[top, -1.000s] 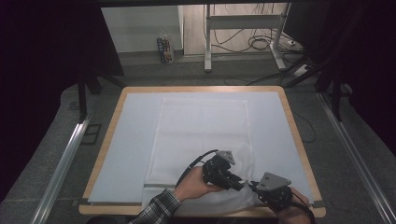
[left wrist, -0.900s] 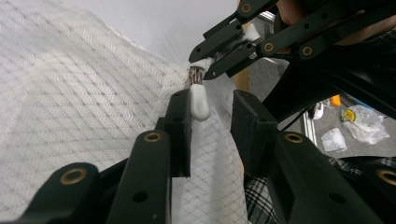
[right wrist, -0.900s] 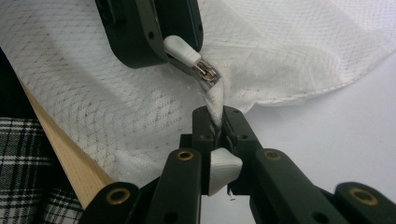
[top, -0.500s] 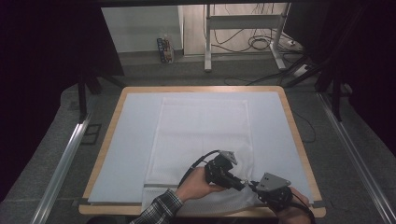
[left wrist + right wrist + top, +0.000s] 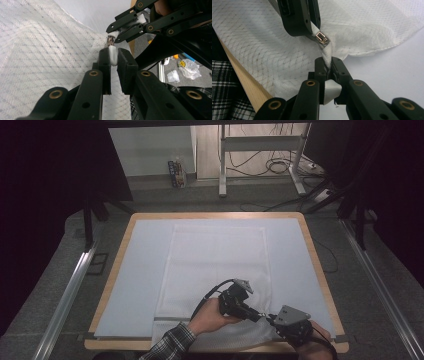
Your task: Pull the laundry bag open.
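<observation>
Right claw view: right claw (image 5: 328, 65) pinches the cloth (image 5: 274, 50) corner; left claw (image 5: 313, 26), just beyond, has just been closing on the zip (image 5: 322, 38).

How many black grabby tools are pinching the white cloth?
2. The left tool pinches the white cloth by its zipper pull, near the table's front edge. The right tool pinches the cloth's corner strip just beside it.

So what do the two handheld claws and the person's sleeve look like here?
Both the left claw and right claw are black, with linked arms on brass-coloured pivots and a grey three-cornered plate on top. A black cable loops from the left one. The sleeve is plaid.
</observation>
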A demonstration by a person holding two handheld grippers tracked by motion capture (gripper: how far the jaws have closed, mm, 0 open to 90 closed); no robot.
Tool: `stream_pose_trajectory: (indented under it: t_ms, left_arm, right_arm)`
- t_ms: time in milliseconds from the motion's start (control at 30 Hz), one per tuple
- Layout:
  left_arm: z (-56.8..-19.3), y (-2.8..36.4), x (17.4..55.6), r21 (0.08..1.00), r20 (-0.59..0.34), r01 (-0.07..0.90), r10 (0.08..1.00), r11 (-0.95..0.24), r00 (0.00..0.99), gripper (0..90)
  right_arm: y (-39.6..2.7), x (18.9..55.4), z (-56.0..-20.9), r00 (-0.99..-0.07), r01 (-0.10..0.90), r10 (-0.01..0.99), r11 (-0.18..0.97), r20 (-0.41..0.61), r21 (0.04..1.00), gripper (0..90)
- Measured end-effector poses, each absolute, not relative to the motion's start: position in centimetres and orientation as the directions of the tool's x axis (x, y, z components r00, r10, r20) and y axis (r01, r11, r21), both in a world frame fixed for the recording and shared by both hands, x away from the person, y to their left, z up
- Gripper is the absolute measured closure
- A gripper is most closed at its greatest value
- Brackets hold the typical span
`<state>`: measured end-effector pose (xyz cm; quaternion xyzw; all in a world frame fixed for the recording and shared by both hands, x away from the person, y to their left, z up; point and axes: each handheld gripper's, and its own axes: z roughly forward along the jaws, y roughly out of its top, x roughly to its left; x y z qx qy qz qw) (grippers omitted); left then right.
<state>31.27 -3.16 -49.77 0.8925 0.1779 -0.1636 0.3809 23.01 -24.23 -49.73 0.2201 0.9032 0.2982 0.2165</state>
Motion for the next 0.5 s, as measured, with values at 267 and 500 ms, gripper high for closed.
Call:
stream_pose_trajectory:
  t_ms: [267, 500]
  left_arm:
    - [-49.7, -3.23, 31.04, 0.619, -0.42, 0.426, 0.18, -0.66, 0.89, 83.8]
    - [-50.02, -3.22, 31.31, 0.616, -0.455, 0.443, 0.165, -0.652, 0.875, 82.9]
  right_arm:
    - [-24.22, 23.05, -49.77, -0.81, 0.274, 0.528, 0.724, -0.254, 0.633, 83.0]
    - [-24.2, 23.1, -49.83, -0.811, 0.277, 0.528, 0.728, -0.254, 0.627, 82.9]
